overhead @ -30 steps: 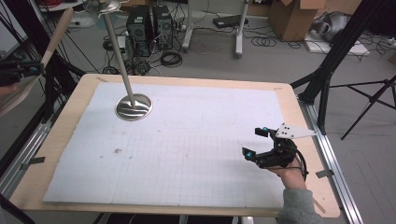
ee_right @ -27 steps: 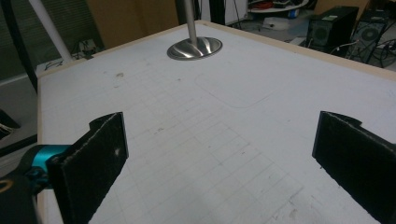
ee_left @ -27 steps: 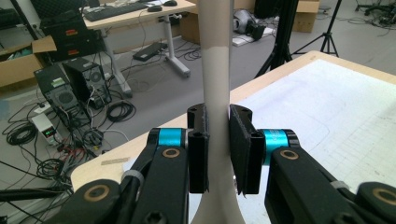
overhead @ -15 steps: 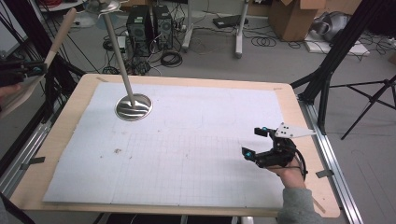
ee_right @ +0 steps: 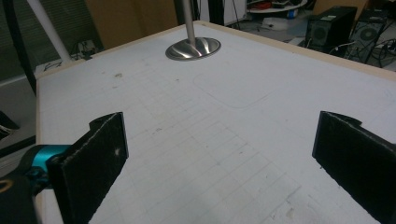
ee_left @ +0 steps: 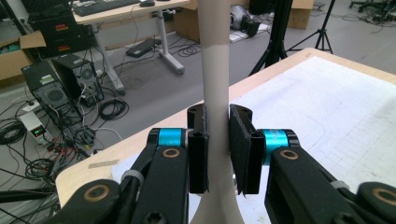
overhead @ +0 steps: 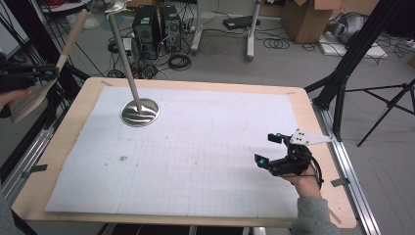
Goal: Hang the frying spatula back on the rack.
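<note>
High view: left tongs [overhead: 46,74] off the table's [overhead: 63,147] left edge, held in a hand [overhead: 12,95] beyond the rim, clamped on a pale wooden utensil [overhead: 58,63] that slants up and to the right; broad end low by the hand, possibly a spatula blade, too blurred to be sure. Right tongs [overhead: 268,149] low over the white gridded mat [overhead: 195,147], near the right front corner, spread wide, nothing between them. Steel stand [overhead: 140,111] on the mat's far left part, round base flat, thin pole leaning up and out of frame.

Left gripper view: left tongs [ee_left: 218,149] pressed from both sides on the utensil's pale handle [ee_left: 214,70], which rises straight up between the pads [ee_left: 198,149] and widens at the bottom edge. Table corner and mat at right, floor with cables and computer towers [ee_left: 51,88] behind.

Right gripper view: right tongs [ee_right: 219,144] gaping, black pads [ee_right: 100,144] far apart at either side, bare mat between. Steel stand base [ee_right: 193,48] well ahead, at the far part of the mat, pole rising from its middle.
</note>
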`<control>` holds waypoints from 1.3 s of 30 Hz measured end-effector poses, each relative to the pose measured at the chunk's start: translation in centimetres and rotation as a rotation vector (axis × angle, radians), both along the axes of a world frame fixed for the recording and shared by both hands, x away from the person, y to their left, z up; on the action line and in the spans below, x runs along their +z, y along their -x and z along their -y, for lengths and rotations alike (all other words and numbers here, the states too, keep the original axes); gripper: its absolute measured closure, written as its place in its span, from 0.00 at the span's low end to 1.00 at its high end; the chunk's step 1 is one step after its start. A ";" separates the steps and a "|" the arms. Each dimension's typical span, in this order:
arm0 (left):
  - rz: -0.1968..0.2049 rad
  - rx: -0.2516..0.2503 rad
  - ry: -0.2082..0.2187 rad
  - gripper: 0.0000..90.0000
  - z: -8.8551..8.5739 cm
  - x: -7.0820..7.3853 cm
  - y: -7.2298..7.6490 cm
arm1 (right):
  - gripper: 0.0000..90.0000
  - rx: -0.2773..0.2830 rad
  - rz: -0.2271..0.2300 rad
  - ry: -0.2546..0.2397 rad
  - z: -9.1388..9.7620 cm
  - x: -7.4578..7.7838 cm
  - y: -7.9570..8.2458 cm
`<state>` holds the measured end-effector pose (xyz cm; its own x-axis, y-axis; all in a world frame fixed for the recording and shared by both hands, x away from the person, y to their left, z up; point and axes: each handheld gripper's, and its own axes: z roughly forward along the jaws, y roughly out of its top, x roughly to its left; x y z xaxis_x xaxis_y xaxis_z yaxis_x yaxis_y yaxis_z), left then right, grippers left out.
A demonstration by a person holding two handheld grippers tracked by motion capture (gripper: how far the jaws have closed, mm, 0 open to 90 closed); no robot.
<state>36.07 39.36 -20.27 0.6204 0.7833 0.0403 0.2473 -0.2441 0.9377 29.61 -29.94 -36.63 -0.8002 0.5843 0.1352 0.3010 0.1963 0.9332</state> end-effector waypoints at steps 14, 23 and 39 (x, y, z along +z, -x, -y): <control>-0.030 0.002 -0.009 0.86 1.1 -1.0 -1.1 | 0.03 0.002 0.003 0.004 0.0 0.0 -0.1; -0.046 0.005 -0.023 0.86 1.7 -1.5 -1.8 | 0.03 -0.002 0.003 0.002 0.0 0.0 0.0; -0.067 0.036 -0.042 0.86 2.9 -2.0 -2.6 | 0.03 -0.002 0.004 -0.001 0.1 0.0 0.0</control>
<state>38.66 36.45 -22.24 0.5939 0.8039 0.0332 0.3183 -0.2726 0.9080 29.57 -30.00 -36.59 -0.7994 0.5859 0.1330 0.2979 0.1943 0.9346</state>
